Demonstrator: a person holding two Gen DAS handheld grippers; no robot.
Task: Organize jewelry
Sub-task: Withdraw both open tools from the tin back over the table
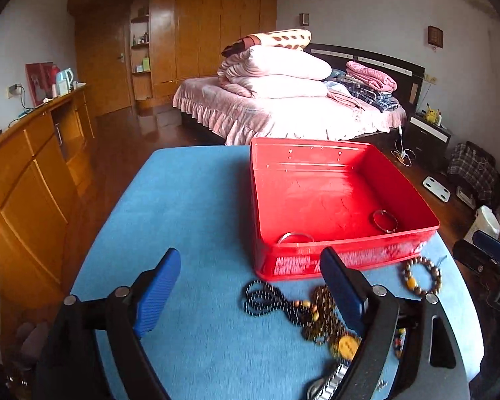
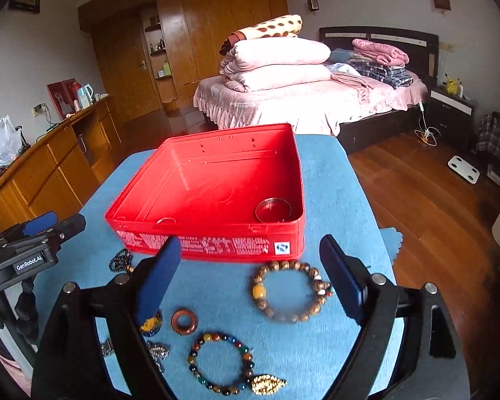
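Observation:
A red tin box (image 1: pixel 343 250) (image 2: pixel 216 243) stands open on a blue-covered table, with two silver bangles (image 1: pixel 385 220) (image 2: pixel 272 210) inside near its front wall. My left gripper (image 1: pixel 250 286) is open and empty above a black bead necklace (image 1: pixel 266 298) and brown beads with a yellow pendant (image 1: pixel 346 346). My right gripper (image 2: pixel 250 280) is open and empty over a brown bead bracelet (image 2: pixel 291 288). A multicoloured bead bracelet (image 2: pixel 220 363), a brown ring (image 2: pixel 184 320) and a gold piece (image 2: pixel 266 383) lie nearer the camera.
A metal watch strap (image 1: pixel 330 383) lies at the table's near edge. The blue table (image 1: pixel 183 216) drops off on both sides. A wooden cabinet (image 1: pixel 33 173) stands left, a bed (image 1: pixel 283 110) behind, wooden floor (image 2: pixel 433 200) right.

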